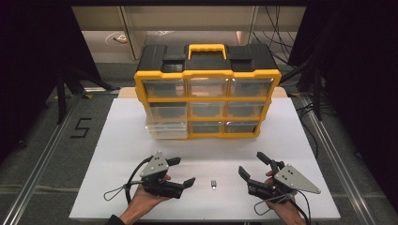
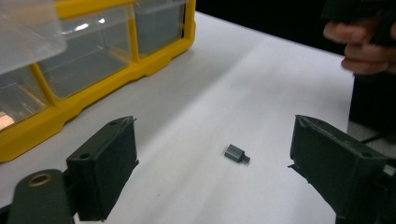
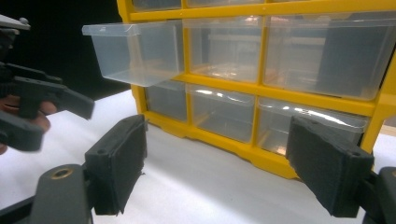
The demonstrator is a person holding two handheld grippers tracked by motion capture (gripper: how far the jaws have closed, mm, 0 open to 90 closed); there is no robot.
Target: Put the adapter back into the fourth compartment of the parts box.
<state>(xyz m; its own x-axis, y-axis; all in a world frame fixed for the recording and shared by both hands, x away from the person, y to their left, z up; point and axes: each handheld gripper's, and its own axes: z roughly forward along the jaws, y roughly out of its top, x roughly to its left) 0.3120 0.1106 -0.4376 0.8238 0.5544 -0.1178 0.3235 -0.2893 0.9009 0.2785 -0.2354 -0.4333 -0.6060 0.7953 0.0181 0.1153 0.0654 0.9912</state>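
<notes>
one adapter between (open) claws

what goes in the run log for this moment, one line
left tool: open, empty | right tool: open, empty | small grey part: on table between tools | organizer: one left drawer pulled out

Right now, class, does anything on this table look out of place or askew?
One clear drawer on the left of the yellow organizer is pulled out while the others sit flush, and a small grey adapter lies loose on the white table.

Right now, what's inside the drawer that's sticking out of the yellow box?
The pulled-out clear drawer looks empty through its see-through walls. Its back end sits hidden inside the yellow organizer, so that part can't be checked.
</notes>
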